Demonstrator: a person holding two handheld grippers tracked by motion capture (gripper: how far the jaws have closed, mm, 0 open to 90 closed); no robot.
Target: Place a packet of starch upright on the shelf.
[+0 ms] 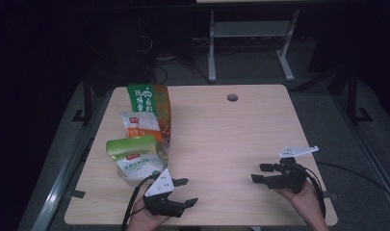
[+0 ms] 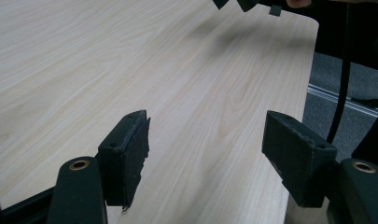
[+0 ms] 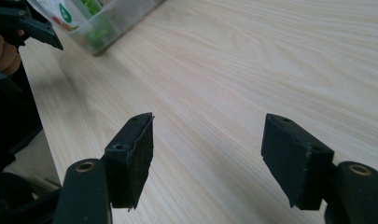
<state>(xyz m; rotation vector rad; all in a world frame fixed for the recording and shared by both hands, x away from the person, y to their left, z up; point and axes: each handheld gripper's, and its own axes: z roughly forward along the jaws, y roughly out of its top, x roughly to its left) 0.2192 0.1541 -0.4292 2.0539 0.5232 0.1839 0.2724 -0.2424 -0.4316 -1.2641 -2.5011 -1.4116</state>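
Both grippers sit low at the near edge of the tabletop, fingers spread wide and nothing between them. Left gripper hovers just beside the green-topped pouch, the nearest of 3 snack packets stacked along the left side; behind it lie an orange-and-white pouch and a tall green bag. Right gripper is well apart from them, over bare wood on the right. In the left gripper view the fingers frame only wood grain, so that hand points away from the pile. My read: the pickup is about to start. To do it well, swing the left gripper round to face the nearest pouch, come in low, and pinch its crimped top edge rather than the slippery belly.
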